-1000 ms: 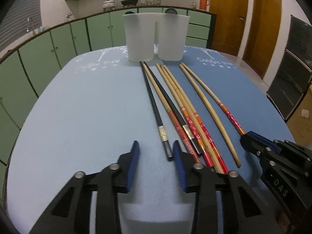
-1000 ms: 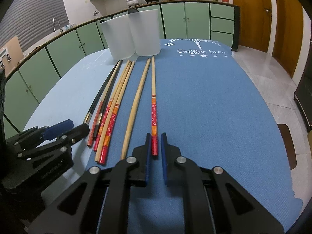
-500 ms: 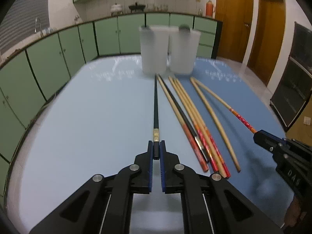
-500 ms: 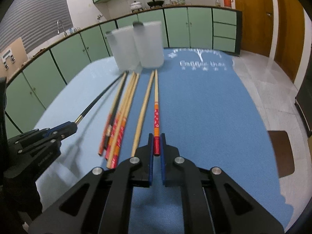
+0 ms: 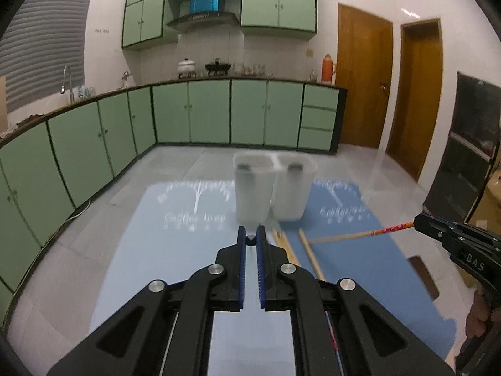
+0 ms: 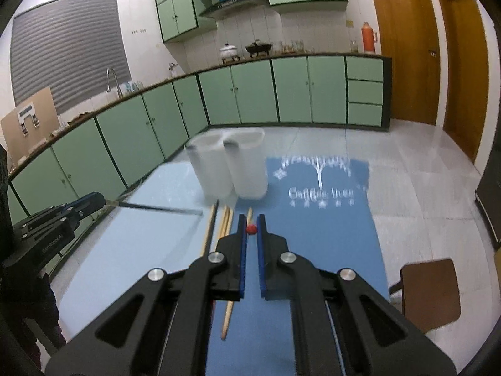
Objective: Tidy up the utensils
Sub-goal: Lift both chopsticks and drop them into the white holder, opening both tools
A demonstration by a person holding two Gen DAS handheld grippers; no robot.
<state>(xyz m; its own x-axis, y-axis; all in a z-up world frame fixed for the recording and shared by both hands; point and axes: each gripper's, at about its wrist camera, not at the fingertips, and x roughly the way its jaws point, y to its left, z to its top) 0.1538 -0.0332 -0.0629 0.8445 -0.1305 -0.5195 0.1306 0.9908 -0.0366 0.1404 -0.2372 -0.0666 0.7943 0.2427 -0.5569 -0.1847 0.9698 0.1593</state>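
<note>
My left gripper (image 5: 251,240) is shut on a black chopstick (image 5: 250,240), seen end-on, lifted above the blue table mat (image 5: 175,250). In the right wrist view this chopstick (image 6: 156,207) sticks out of the left gripper (image 6: 94,200) towards two translucent white holder cups (image 6: 230,164). My right gripper (image 6: 250,228) is shut on a red-ended wooden chopstick (image 6: 250,228), also lifted. In the left wrist view that chopstick (image 5: 360,235) points left from the right gripper (image 5: 421,221). The cups (image 5: 269,191) stand just beyond both. Several chopsticks (image 6: 224,228) lie on the mat.
Green kitchen cabinets (image 5: 219,112) run along the far wall and left side. Wooden doors (image 5: 419,94) stand at the right. A brown stool (image 6: 429,288) stands on the floor to the right of the table.
Both grippers shut on a chopstick each, then lifted them off the mat and tilted up. The view now looks down on the cups from higher.
</note>
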